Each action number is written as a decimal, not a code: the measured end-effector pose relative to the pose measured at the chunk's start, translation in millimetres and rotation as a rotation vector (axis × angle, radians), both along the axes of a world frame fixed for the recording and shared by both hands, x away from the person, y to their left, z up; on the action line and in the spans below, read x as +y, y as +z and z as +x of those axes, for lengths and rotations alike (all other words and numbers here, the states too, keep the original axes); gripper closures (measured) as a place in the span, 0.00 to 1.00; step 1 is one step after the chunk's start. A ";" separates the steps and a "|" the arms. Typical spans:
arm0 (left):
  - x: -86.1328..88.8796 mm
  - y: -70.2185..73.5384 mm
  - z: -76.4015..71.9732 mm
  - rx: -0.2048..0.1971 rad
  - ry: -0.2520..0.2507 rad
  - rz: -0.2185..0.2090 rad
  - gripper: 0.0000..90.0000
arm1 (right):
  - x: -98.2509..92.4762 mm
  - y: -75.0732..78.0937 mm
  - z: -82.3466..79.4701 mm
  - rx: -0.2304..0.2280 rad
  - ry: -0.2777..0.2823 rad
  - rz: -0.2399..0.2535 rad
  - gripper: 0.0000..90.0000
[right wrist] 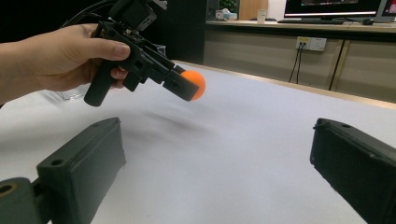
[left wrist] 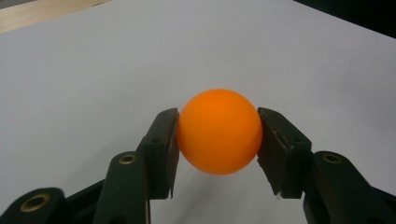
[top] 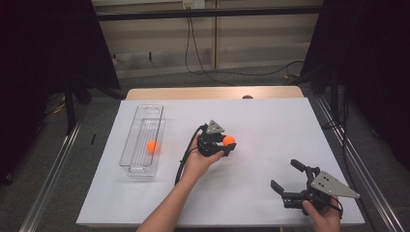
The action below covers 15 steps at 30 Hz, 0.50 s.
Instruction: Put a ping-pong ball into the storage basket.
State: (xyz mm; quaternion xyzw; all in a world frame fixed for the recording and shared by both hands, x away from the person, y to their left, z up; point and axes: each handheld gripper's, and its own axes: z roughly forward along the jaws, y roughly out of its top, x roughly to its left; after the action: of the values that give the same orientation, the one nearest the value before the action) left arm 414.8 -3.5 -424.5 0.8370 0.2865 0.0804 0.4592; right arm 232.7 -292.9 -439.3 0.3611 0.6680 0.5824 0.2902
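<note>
Orange and smooth, the ball (left wrist: pixel 219 131) sits pinched between the two black pads of the left claw (top: pixel 227 143), lifted off the white sheet (top: pixel 270 121) that covers the tabletop; the right gripper view shows it hanging in the air with its shadow on the paper beneath. A second orange ball (top: pixel 152 146) already lies in the clear plastic bin (top: pixel 129 150) at the left side of the sheet, so the likely job is to carry this one over and drop it in beside the first. To do that well, keep the squeeze steady, since a hard round ball gripped only at its widest part can pop out if the pads slip off centre. Travel level and unhurried, bring the ball over the bin's open top and clear of its rim, lower it close to the floor of the bin, and only then let go, so it does not bounce out. The right claw (top: pixel 287 176) rests low near the front right of the sheet, jaws spread wide with nothing between them, well apart from the ball. Beyond the paper a strip of pale wood shows at the tabletop's far edge; farther back are a grey floor, trailing cables, dark curtains at both sides and a wall socket.
</note>
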 end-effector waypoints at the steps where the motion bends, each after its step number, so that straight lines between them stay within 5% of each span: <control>1: 0.6 0.0 -0.1 0.001 0.002 -0.002 0.57 | 0.0 -0.1 0.0 -0.001 0.000 -0.002 0.03; 15: 11.0 2.9 -2.7 0.003 0.004 0.011 0.57 | 0.5 -0.3 0.0 -0.002 -0.002 -0.003 0.03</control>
State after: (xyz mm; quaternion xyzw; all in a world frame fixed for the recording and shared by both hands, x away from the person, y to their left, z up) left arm 412.1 7.5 -421.6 0.8390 0.2883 0.0816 0.4542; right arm 232.6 -292.5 -439.6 0.3606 0.6682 0.5814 0.2922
